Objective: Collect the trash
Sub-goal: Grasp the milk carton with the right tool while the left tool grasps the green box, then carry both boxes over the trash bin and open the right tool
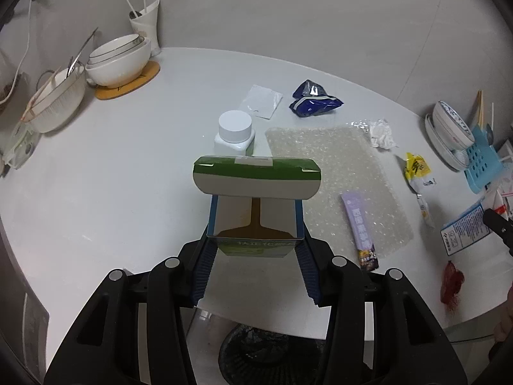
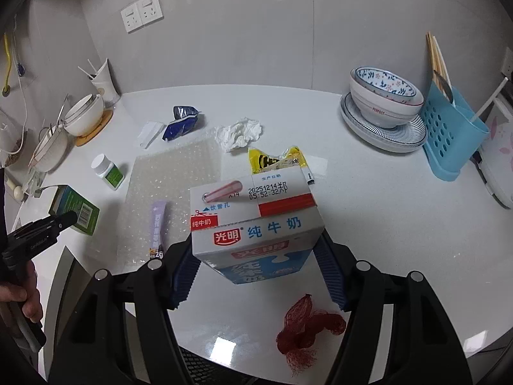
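Right wrist — white table (image 2: 368, 199), littered, against grey wall (image 2: 256, 32).

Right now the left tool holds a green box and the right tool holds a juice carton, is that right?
Not quite. The left tool does hold the green box, but the right tool holds a blue and white milk carton, as the right wrist view shows.

Domestic kitchen or dining corner; a round white table (image 2: 368, 192) stands against grey walls; stacked white bowls (image 1: 120, 59) sit on a wooden trivet (image 1: 128, 81) at ten o'clock; patterned bowl on striped plates (image 2: 383, 112) at two o'clock, beside a blue cutlery drainer (image 2: 452, 138) holding chopsticks (image 2: 436, 54); wall sockets (image 2: 141, 12) at eleven o'clock.
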The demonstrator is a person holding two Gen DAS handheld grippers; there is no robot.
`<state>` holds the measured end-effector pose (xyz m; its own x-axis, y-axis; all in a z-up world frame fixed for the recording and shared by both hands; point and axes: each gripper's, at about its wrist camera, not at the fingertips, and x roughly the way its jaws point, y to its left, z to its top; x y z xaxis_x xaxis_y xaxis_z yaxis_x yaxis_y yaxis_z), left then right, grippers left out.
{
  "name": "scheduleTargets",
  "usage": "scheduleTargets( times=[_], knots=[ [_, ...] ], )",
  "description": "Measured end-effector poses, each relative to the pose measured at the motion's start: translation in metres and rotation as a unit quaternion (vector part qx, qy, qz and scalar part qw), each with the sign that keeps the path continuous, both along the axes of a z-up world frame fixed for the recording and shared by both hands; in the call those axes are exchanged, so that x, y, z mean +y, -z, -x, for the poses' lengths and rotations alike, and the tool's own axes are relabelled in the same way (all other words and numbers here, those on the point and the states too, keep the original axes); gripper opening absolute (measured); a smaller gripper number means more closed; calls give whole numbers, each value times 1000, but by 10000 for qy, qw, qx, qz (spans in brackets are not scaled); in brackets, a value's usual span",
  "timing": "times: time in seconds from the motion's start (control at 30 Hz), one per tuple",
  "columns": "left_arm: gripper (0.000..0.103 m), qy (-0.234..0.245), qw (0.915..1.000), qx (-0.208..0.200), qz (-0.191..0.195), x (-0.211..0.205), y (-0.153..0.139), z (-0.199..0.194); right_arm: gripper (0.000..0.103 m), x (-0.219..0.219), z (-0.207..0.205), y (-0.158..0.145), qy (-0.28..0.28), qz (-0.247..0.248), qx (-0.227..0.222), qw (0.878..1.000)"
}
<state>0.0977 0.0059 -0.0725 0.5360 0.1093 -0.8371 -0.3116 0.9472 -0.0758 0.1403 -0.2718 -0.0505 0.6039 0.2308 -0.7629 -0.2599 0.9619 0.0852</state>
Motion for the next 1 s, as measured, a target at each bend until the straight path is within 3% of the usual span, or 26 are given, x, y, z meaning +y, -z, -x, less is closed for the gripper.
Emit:
scheduleTargets(
  times=[0.3, 0.47, 0.7, 1.0],
  knots=[
    [47, 399, 9991, -151, 48, -23, -41, 62, 64, 9, 68, -33, 126, -222, -217, 9994],
    [47, 558, 9983, -181, 66, -32, -45, 92, 64, 22, 104, -36, 35, -217, -251, 9994],
    [47, 672, 9976, -57, 170, -39, -24, 129, 64, 34, 143, -19, -84, -132, -72, 9999],
    [47, 681, 9963, 249, 461, -39, 30, 164, 64, 51, 176, 32, -295, -20, 266, 9992]
  ],
)
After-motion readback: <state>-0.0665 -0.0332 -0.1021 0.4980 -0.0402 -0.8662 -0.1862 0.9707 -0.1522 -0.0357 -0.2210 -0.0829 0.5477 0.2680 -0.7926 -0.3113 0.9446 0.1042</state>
